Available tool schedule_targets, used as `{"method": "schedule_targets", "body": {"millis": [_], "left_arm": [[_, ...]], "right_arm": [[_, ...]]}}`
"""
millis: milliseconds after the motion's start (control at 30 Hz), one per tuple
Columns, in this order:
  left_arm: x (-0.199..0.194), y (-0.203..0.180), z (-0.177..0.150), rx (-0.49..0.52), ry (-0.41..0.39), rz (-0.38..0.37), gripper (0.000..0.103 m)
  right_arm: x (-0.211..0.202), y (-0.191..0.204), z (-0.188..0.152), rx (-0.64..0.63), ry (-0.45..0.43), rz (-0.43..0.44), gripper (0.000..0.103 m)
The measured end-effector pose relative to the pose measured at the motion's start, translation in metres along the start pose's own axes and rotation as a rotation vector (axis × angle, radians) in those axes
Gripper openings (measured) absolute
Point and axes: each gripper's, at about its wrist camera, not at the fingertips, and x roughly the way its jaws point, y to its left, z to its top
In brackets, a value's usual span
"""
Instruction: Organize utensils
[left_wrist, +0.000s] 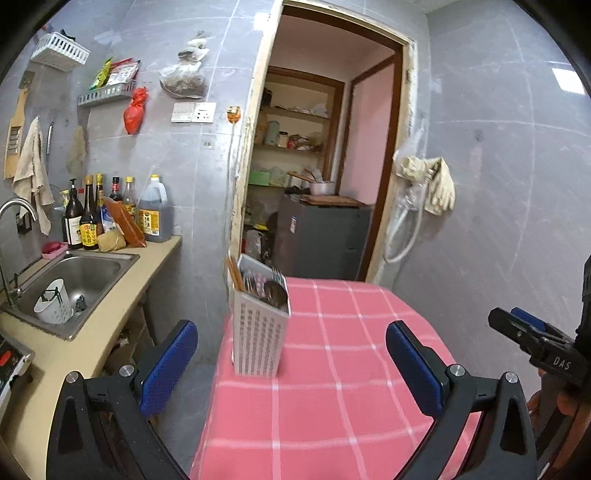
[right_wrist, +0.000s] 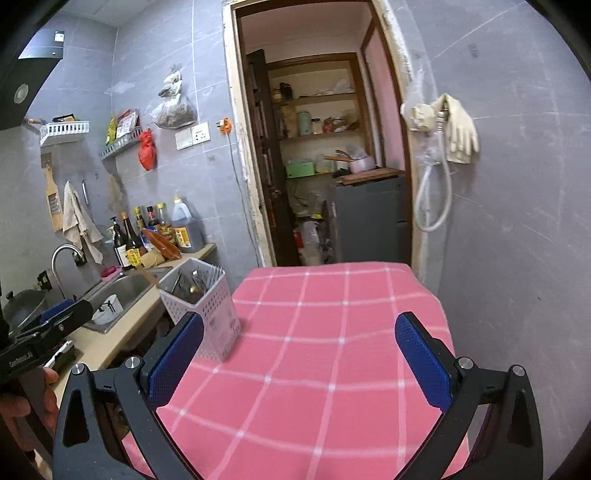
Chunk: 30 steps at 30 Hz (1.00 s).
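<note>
A white perforated utensil holder (left_wrist: 260, 332) stands on the left edge of the table with the pink checked cloth (left_wrist: 332, 369). It holds wooden chopsticks (left_wrist: 234, 273) and metal spoons and forks (left_wrist: 275, 288). It also shows in the right wrist view (right_wrist: 205, 306). My left gripper (left_wrist: 291, 363) is open and empty, a short way in front of the holder. My right gripper (right_wrist: 299, 360) is open and empty over the cloth (right_wrist: 332, 350), to the right of the holder. Each gripper shows at the edge of the other's view.
A steel sink (left_wrist: 79, 280) in a beige counter lies to the left, with a white cup-shaped drainer (left_wrist: 53, 301) inside and a tap (left_wrist: 14, 221). Sauce bottles (left_wrist: 118, 218) stand behind the sink. An open doorway (left_wrist: 321, 177) with shelves and a dark cabinet is behind the table.
</note>
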Motion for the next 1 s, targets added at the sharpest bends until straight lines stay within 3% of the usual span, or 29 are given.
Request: {"method": "schedule_targets", "body": {"millis": [400, 1000], "left_arm": [[-0.025, 0.001, -0.037, -0.004, 0.056, 0.001, 0.103], [-0.030, -0.004, -0.052, 0.017, 0.069, -0.029, 0.103]], "right_arm": [[-0.057, 0.001, -0.055, 0.002, 0.040, -0.067, 0.102], [-0.050, 0.001, -0.060, 0.040, 0.053, -0.072, 0.102]]}}
